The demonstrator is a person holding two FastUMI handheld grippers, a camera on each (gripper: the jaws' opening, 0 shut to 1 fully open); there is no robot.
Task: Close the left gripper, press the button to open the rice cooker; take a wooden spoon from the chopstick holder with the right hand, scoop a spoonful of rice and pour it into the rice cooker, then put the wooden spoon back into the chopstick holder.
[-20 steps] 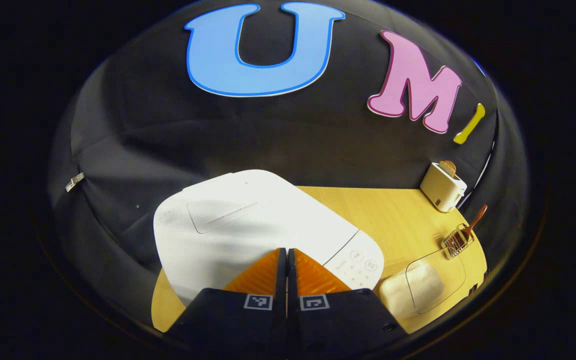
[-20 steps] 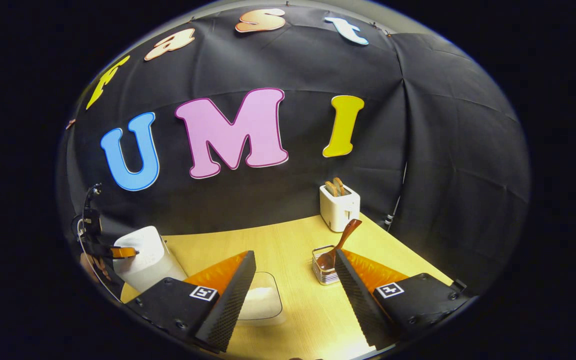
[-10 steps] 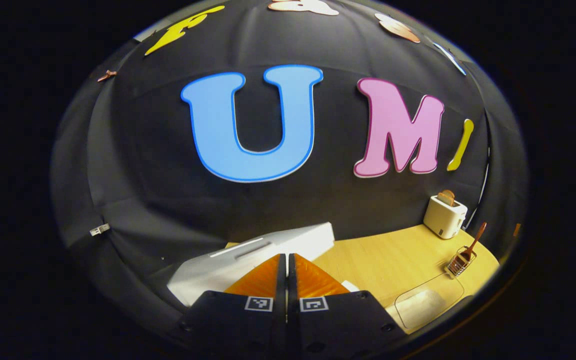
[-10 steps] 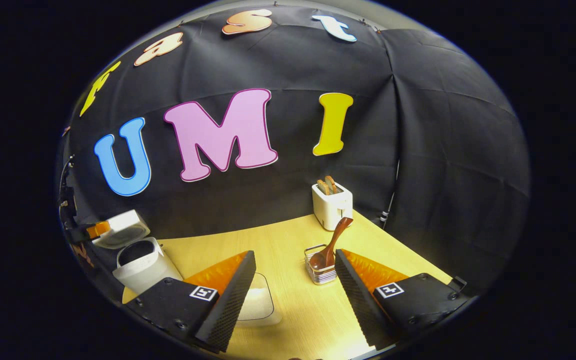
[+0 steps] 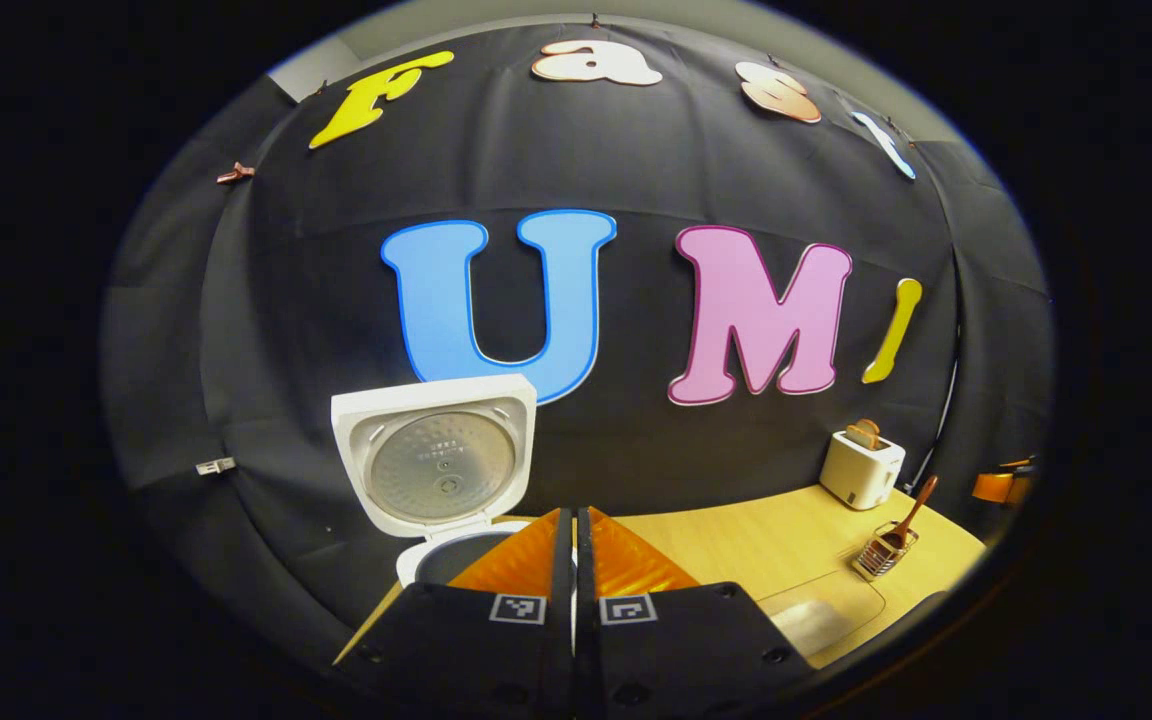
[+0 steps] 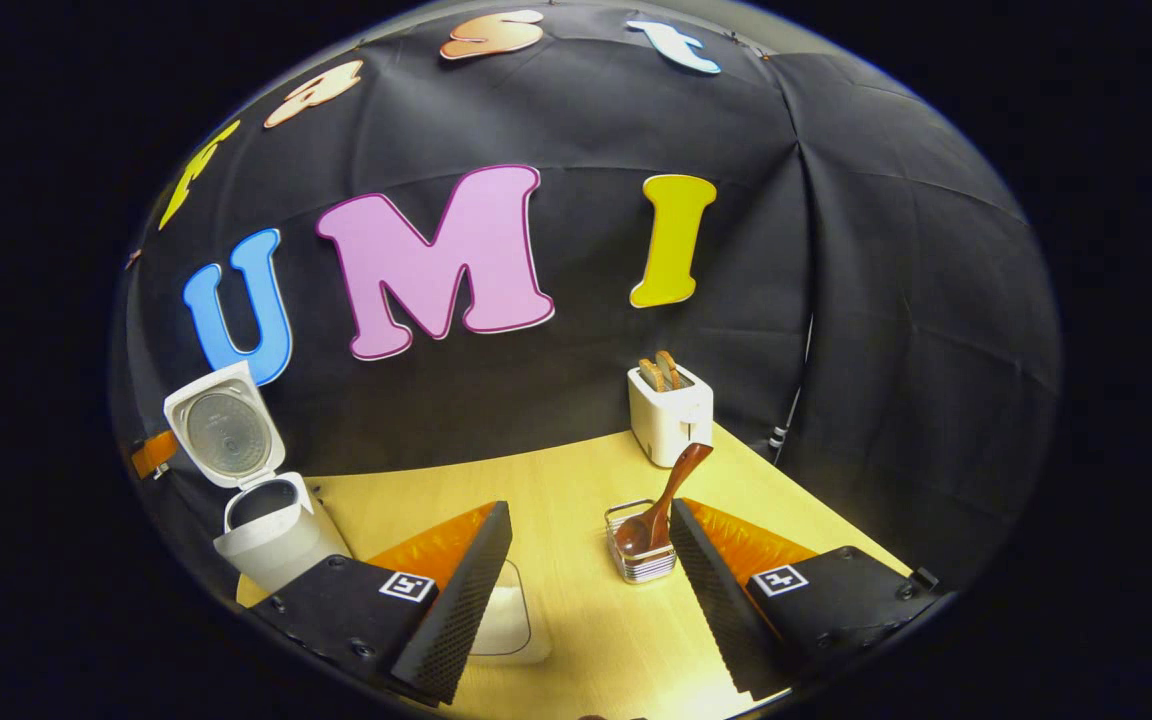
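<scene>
Left gripper view: left claw clenched, fingers pressed together on nothing, just before rice cooker, lid raised upright, print on inner plate too small to read. Far right on tabletop: toaster, chopstick holder with wooden spoon.

Right gripper view: right claw released, spread wide above bare tabletop; chopstick holder just ahead, wooden spoon leaning; rice container behind its left finger; rice cooker open at left edge.

Each gripper was built as two wedge-shaped fingers on dark, blocky mounts with small screws. Square black-and-white markers were fixed on the left gripper mounts and the right gripper mounts, whose inner faces were ridged.
</scene>
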